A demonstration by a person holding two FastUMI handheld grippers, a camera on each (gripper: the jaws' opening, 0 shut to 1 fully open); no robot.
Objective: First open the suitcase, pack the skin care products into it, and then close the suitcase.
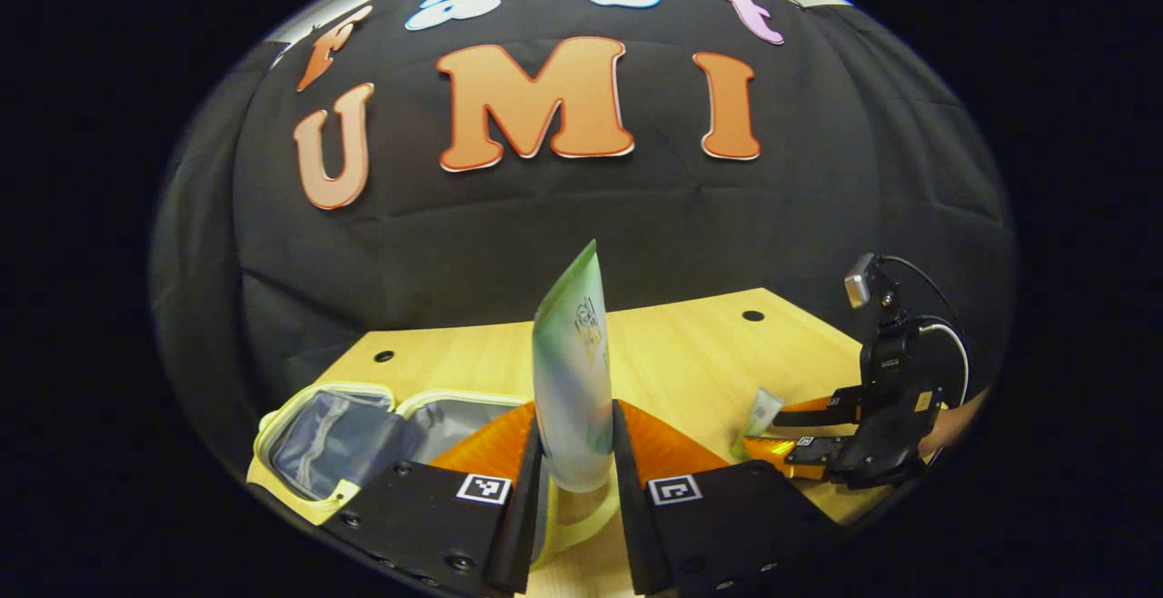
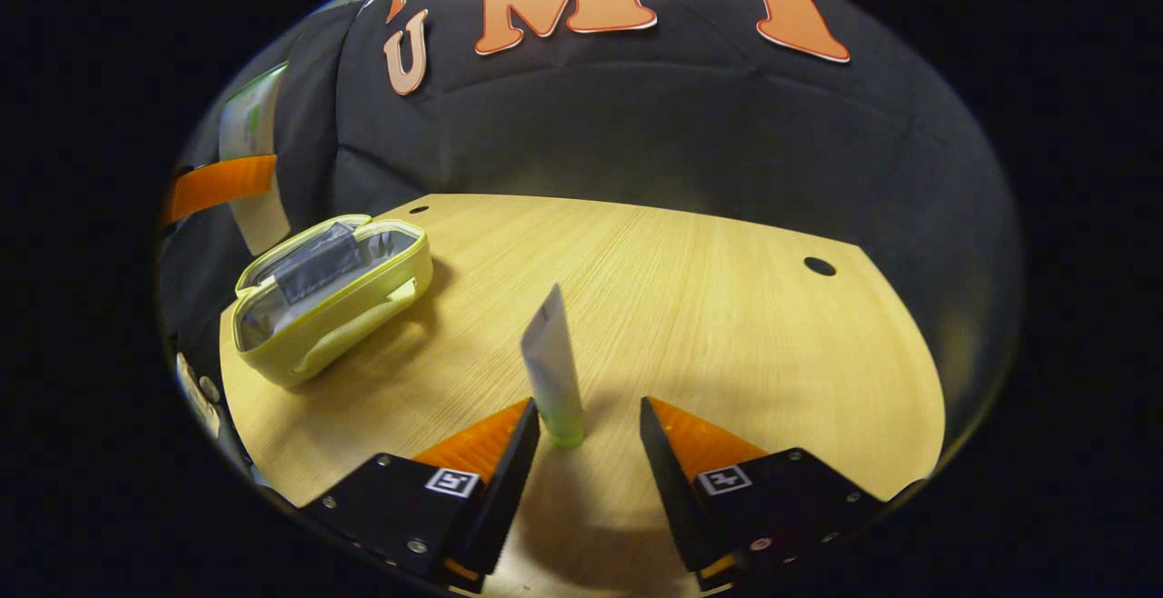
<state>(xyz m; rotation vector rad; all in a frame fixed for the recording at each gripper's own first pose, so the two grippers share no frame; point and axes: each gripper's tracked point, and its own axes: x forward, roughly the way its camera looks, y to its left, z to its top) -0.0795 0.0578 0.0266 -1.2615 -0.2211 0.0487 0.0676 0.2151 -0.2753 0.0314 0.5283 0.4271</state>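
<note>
My left gripper (image 1: 577,430) is shut on a large green-and-white tube (image 1: 571,362), held upright above the table. Below and to its left, the small yellow-green suitcase (image 1: 313,503) lies open, showing a grey lining. A smaller pale tube (image 2: 552,362) stands on its green cap on the table, between the fingertips of my open right gripper (image 2: 589,409) and nearer the left finger. In the left gripper view, the right gripper (image 1: 768,433) sits low at the right with the small tube (image 1: 761,412) at its fingertips. The suitcase (image 2: 345,330) lies left of the right gripper.
The wooden table (image 2: 709,307) stretches wide to the right and behind the small tube, with small round holes (image 2: 819,266) near its far edge. Black cloth walls close in at the back and the left. A hand (image 1: 954,425) holds the right gripper.
</note>
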